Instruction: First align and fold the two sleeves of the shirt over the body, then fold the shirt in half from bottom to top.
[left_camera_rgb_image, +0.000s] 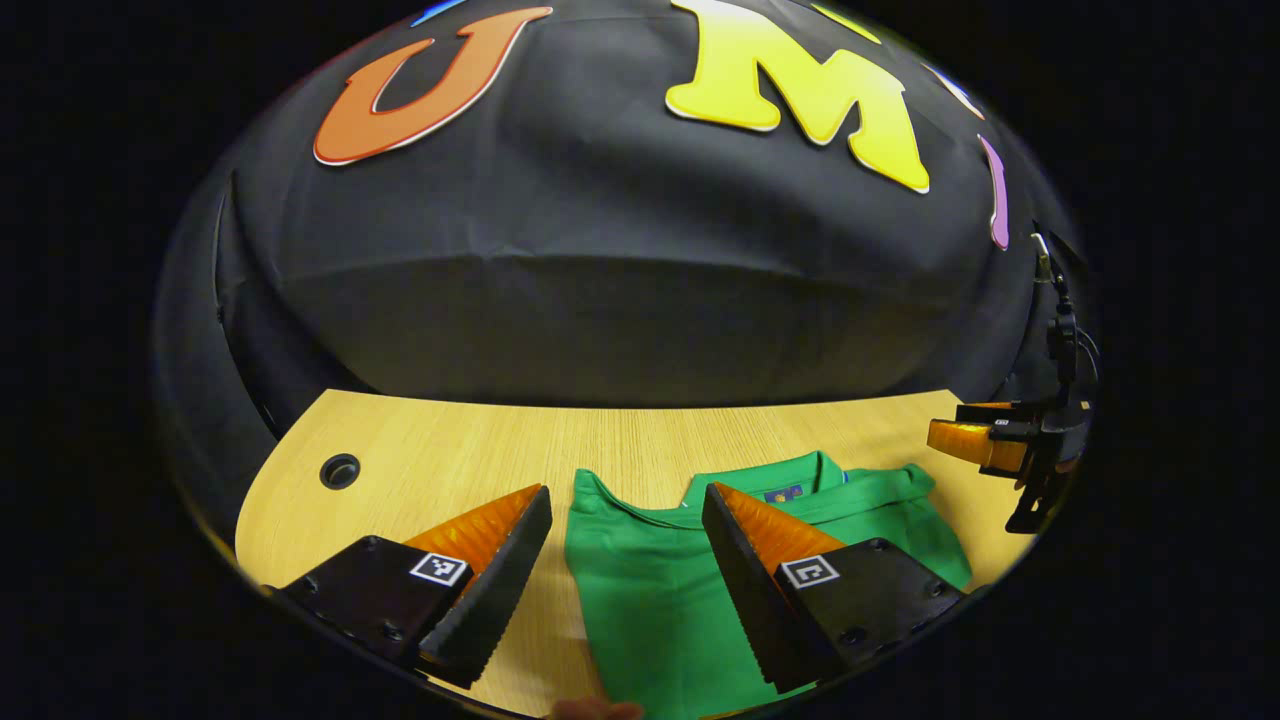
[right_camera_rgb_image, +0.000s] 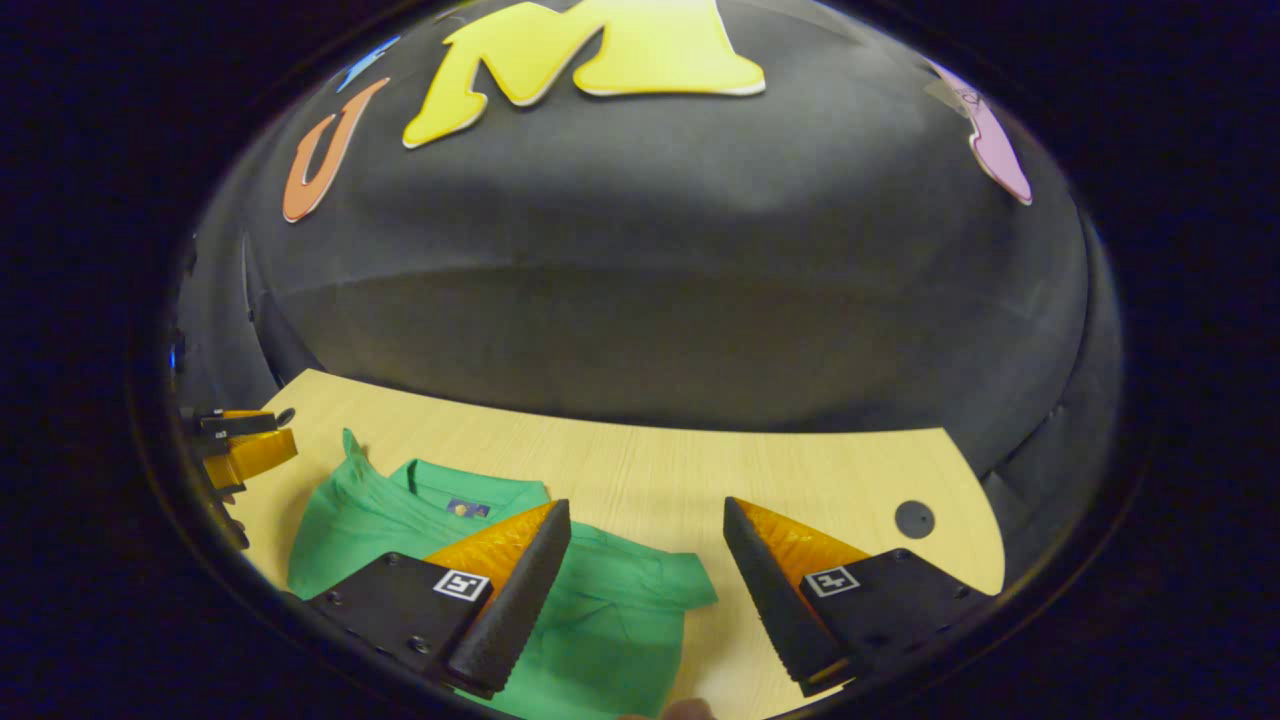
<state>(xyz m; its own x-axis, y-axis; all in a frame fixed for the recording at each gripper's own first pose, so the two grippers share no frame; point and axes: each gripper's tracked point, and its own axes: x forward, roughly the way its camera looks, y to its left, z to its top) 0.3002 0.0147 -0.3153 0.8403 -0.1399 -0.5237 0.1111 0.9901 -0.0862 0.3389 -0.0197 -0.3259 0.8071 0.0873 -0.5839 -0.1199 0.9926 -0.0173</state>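
Observation:
A green shirt with a collar and a small blue neck label lies flat on the wooden table, collar towards the far wall. My left gripper hovers open over the shirt's left shoulder, with nothing between its fingers. In the right gripper view the shirt lies at the lower left, one rumpled sleeve end reaching right. My right gripper is open above that right edge, holding nothing. The right gripper shows beyond the shirt's far right side. The left gripper shows at the far left.
The table has a round cable hole near its left back corner and another hole near the right back corner. The black cloth wall rises right behind the table. A fingertip of a person shows at the bottom edge.

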